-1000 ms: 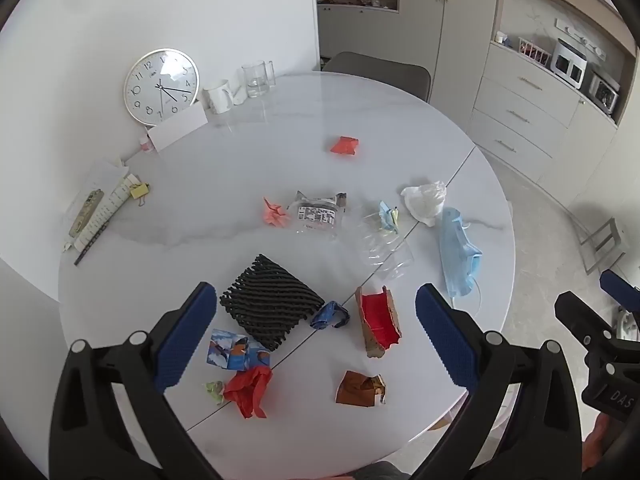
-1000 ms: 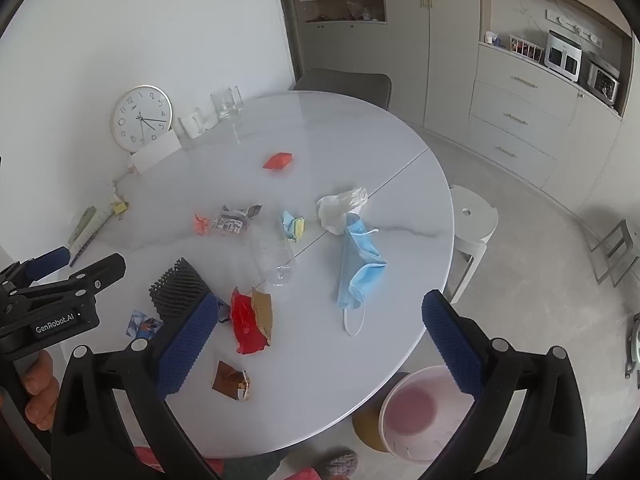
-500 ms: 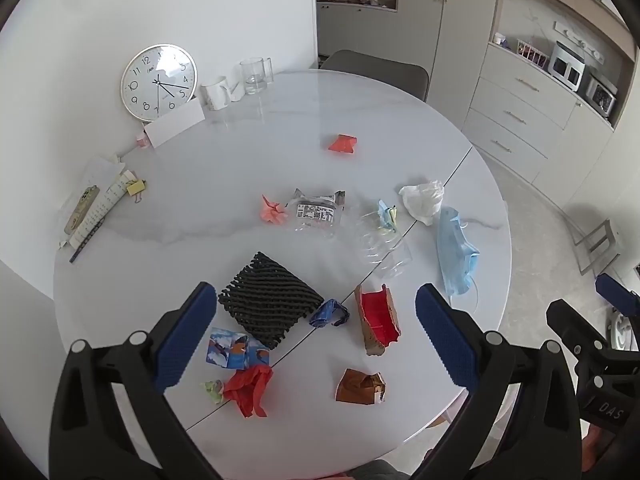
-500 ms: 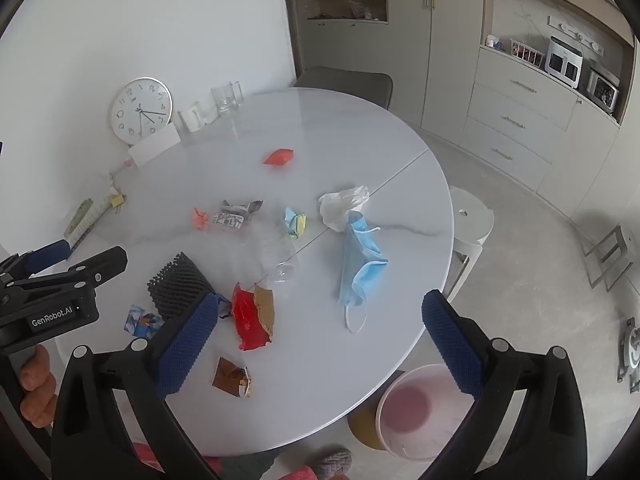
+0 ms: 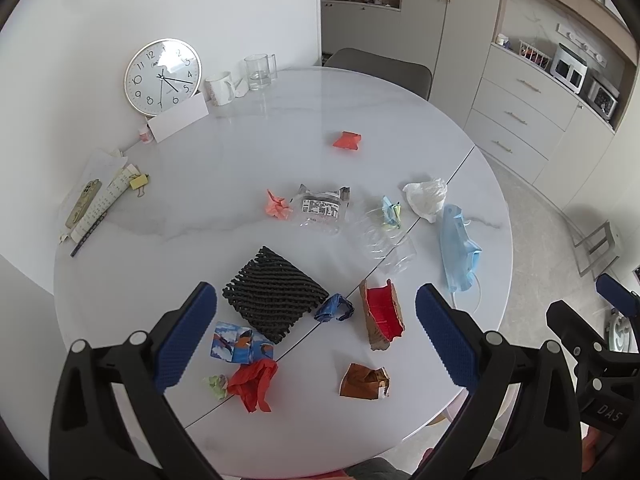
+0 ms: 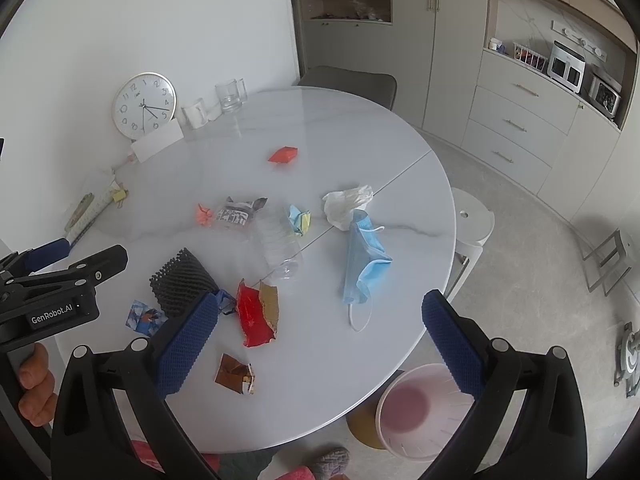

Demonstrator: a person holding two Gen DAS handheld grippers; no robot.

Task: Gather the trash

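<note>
Both your claws hang above the near edge of the round white marble tabletop, and each is spread wide with nothing in it: the left claw and the right claw. The trash lies scattered over the near half: a black foam mesh sleeve, a torn red-lined brown carton, a crumpled brown foil wrapper, a red crumpled paper close to the near edge, and a blue surgical mask by the right edge. A crushed clear plastic bottle sits mid-tabletop among them. Along the far left edge stand a white wall clock, a white mug and a clear glass. A pale pink bin stands on the floor beyond the near right edge.
</note>
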